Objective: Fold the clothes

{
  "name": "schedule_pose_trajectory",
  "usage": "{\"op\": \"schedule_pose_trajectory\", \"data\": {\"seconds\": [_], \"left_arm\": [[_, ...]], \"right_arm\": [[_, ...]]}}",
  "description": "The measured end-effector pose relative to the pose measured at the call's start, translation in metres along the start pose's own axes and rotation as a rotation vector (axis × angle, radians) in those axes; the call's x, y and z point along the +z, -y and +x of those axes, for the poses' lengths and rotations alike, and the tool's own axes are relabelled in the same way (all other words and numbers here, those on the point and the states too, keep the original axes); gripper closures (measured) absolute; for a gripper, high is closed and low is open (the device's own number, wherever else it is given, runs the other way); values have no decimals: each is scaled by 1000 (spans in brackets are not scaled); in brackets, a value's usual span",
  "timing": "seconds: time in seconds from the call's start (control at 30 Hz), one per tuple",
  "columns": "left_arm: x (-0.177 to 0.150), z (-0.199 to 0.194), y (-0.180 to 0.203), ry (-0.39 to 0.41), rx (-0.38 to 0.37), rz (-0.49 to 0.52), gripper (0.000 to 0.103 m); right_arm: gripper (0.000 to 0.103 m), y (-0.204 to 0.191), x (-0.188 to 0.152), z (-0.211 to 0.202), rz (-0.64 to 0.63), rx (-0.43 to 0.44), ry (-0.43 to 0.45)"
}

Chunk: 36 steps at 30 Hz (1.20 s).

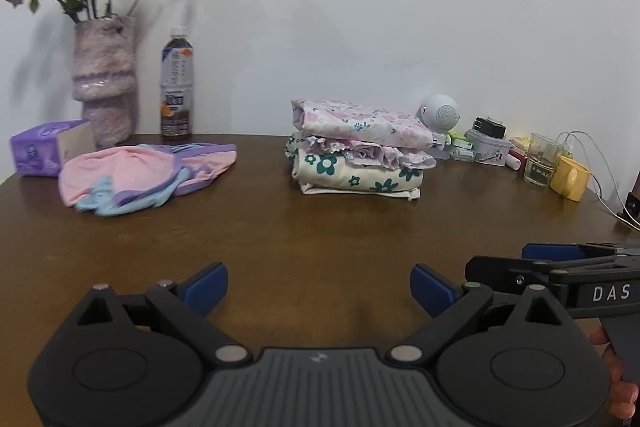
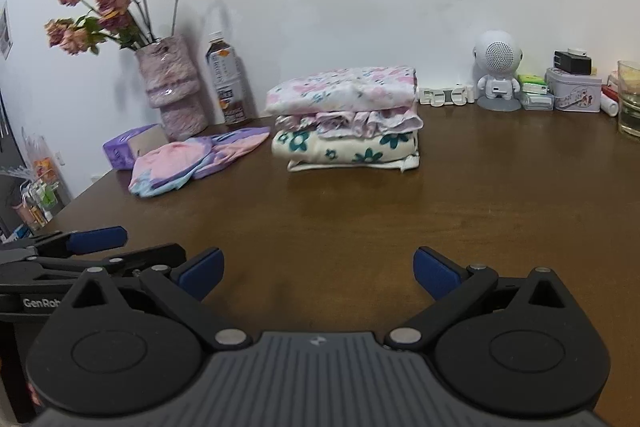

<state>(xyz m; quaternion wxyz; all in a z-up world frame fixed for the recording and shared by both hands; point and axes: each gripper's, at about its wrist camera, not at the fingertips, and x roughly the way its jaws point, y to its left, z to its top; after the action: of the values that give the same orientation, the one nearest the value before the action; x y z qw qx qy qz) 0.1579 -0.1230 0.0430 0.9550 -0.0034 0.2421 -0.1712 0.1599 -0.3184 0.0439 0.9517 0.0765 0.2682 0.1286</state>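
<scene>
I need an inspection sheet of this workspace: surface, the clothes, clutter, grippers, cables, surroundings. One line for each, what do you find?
Surface: brown wooden table, bare in the middle.
Job's things: folded stack of three flowered pieces toward the back; unfolded pink and purple garment lying loose to its left.
Clutter: vase of flowers, bottle, purple tissue pack at back left; white speaker, tin, glass, yellow cup at back right.
Grippers: left gripper and right gripper both open, holding nothing, above the near table.
Cables: white cable at right edge.
Surroundings: plain white wall.

Plain white wall (image 1: 400,7); dark wooden table (image 1: 320,227).
</scene>
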Motion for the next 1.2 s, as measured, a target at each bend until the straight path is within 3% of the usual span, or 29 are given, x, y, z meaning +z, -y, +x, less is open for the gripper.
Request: {"op": "schedule_pose_trajectory", "data": {"seconds": [0.4,0.63,1.2], "left_arm": [[-45,-80,16,46,40,88,2],[-69,-112,21,21,42,113,2],[-105,-133,19,16,38,88,2]], "right_arm": [[0,-34,-50,-82,-31,-31,28],[0,-55,-84,-119,-48,-32,44],[0,-69,-131,-140,-11,-84,41]]}}
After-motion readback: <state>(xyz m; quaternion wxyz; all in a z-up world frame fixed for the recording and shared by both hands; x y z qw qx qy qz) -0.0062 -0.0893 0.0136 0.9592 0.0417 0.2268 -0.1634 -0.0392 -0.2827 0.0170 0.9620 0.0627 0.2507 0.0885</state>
